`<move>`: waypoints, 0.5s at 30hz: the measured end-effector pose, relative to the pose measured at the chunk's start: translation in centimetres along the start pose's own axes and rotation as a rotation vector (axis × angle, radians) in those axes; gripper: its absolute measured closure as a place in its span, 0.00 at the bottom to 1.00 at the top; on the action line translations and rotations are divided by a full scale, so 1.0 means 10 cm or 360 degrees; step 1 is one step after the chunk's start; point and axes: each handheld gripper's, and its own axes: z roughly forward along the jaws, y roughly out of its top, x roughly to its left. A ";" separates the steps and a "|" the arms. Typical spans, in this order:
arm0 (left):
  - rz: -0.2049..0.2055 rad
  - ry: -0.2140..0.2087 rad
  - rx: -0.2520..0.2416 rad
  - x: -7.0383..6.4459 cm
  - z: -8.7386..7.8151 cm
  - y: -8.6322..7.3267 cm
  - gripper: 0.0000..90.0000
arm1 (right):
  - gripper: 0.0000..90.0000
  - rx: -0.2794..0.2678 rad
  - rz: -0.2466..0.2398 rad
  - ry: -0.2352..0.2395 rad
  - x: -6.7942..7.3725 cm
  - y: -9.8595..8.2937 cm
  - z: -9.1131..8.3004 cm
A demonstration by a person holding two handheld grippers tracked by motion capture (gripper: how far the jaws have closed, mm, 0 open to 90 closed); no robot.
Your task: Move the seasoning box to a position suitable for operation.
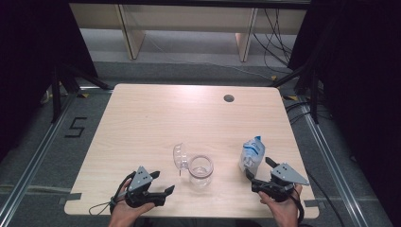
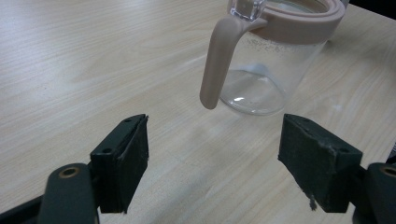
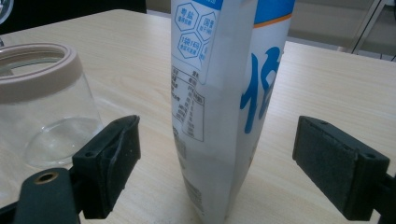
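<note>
Lab: black curtains (image 1: 28, 56), floor cables (image 1: 276, 33), numbered floor.

Left gripper (image 2: 212, 154) jaws wide apart, empty, low over wooden tabletop (image 2: 70, 70). Clear glass jar (image 2: 266, 70) with beige rim stands ahead, toward right jaw. Beige latch (image 2: 217, 65) hangs from rim, tip above tabletop.

Clear glass jar (image 1: 200, 171) (lid flipped open) standing upright, well left of an upright white-and-blue pouch (image 1: 250, 154).

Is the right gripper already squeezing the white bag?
No, the right gripper is open, its fingers standing clear on either side of the bag.
</note>
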 end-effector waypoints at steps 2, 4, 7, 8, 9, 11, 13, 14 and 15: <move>0.0028 0.0002 0.0003 0.01 -0.01 0.00 0.27 | 0.18 0.0012 -0.0011 0.0028 -0.01 0.00 0.03; 0.0021 0.0000 -0.0003 0.00 0.00 0.00 0.27 | 0.18 0.0007 -0.0014 0.0016 -0.01 0.00 0.05; 0.0016 -0.0002 -0.0008 0.00 0.00 0.00 0.27 | 0.18 0.0019 0.0022 0.0007 0.03 0.00 0.07; 0.0020 -0.0001 -0.0003 0.00 0.00 0.00 0.27 | 0.18 0.0014 -0.0008 0.0017 0.01 0.00 0.09; 0.0026 0.0000 0.0002 0.00 -0.01 0.00 0.27 | 0.18 -0.0016 -0.0027 0.0029 0.01 0.00 0.11; 0.0000 0.0001 -0.0002 0.00 0.00 0.00 0.27 | 0.18 -0.0007 -0.0030 0.0011 0.01 0.00 0.12; -0.0008 -0.0001 -0.0009 -0.01 0.00 0.00 0.27 | 0.18 0.0004 -0.0023 0.0029 0.01 0.01 0.15; 0.0019 0.0007 -0.0001 -0.01 -0.01 0.00 0.27 | 0.18 -0.0003 -0.0029 0.0025 0.01 0.00 0.16; 0.0038 0.0000 0.0005 0.00 -0.01 0.01 0.27 | 0.18 0.0006 -0.0044 0.0022 0.01 0.01 0.16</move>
